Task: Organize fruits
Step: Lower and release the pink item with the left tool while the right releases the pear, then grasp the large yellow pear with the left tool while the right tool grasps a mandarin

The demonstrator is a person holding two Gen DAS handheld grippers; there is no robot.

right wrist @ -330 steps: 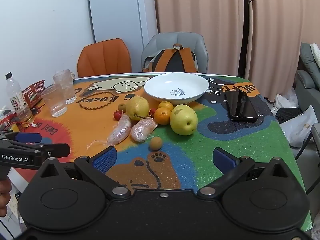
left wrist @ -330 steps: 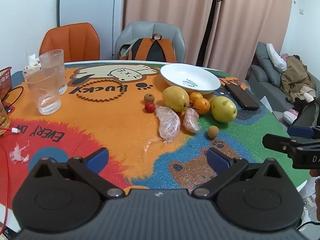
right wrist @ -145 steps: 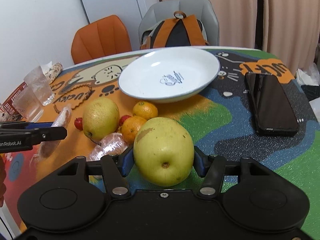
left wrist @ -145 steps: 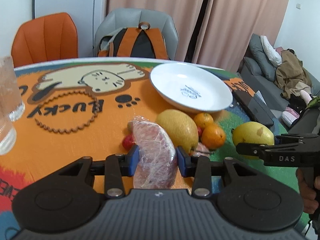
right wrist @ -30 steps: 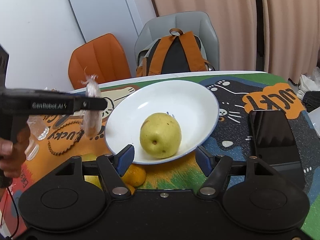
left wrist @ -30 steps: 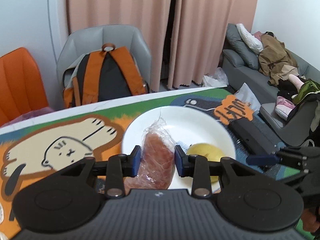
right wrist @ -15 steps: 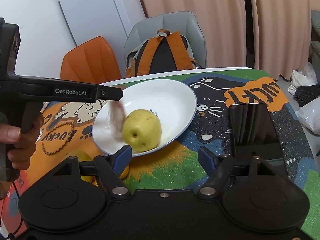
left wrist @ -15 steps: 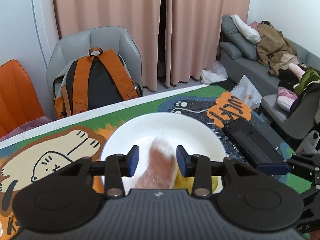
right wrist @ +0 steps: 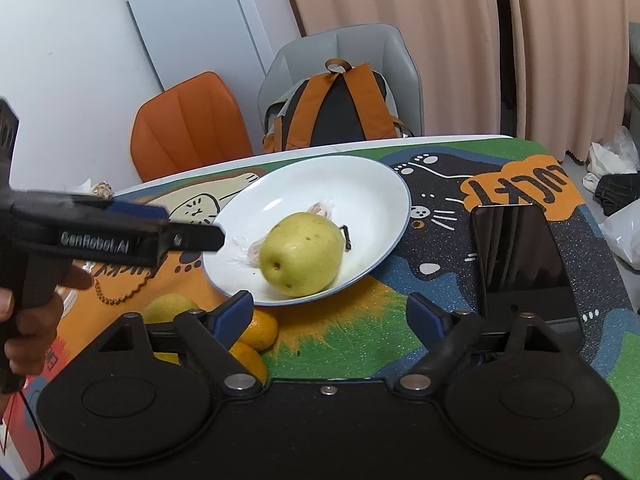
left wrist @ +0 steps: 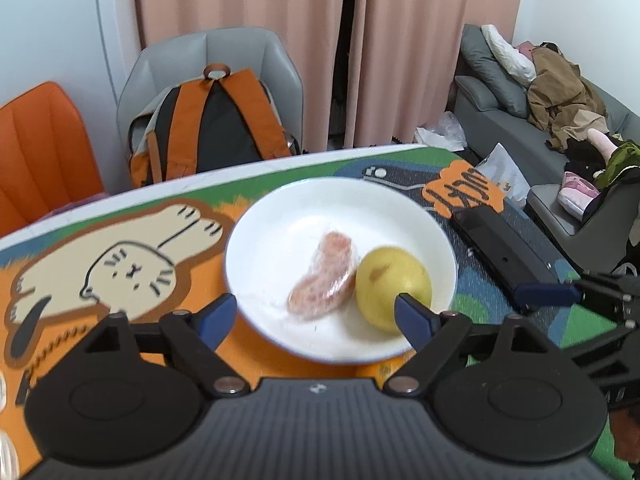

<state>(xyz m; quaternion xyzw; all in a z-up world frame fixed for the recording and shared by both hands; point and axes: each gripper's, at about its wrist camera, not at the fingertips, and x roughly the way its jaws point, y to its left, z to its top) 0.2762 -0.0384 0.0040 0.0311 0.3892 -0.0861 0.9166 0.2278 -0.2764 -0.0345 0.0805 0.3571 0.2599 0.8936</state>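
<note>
Both tools spread wide and empty, fruit down in the white plate (left wrist: 256,216)!

The left tool (left wrist: 316,316) hangs over the plate's near rim, its jaws just opened wide with nothing pinched. Beyond its blue pads (left wrist: 214,316) the plastic-wrapped pink fruit piece (left wrist: 324,280) lies in the plate's hollow, curved like a wedge under crinkled film, touching the yellow pear (left wrist: 390,276) beside it. The right tool (right wrist: 330,312) sits back from the plate over the colourful worktop (right wrist: 360,320), jaws likewise just widened and holding nothing; the pear, smooth yellow-green with small brown specks (dimple end facing this camera), rests ahead of it on the plate. Two oranges (right wrist: 260,330) and a second pear (right wrist: 170,308) wait on the worktop by its left pad. A black phone (right wrist: 520,256) lies to the right.
</note>
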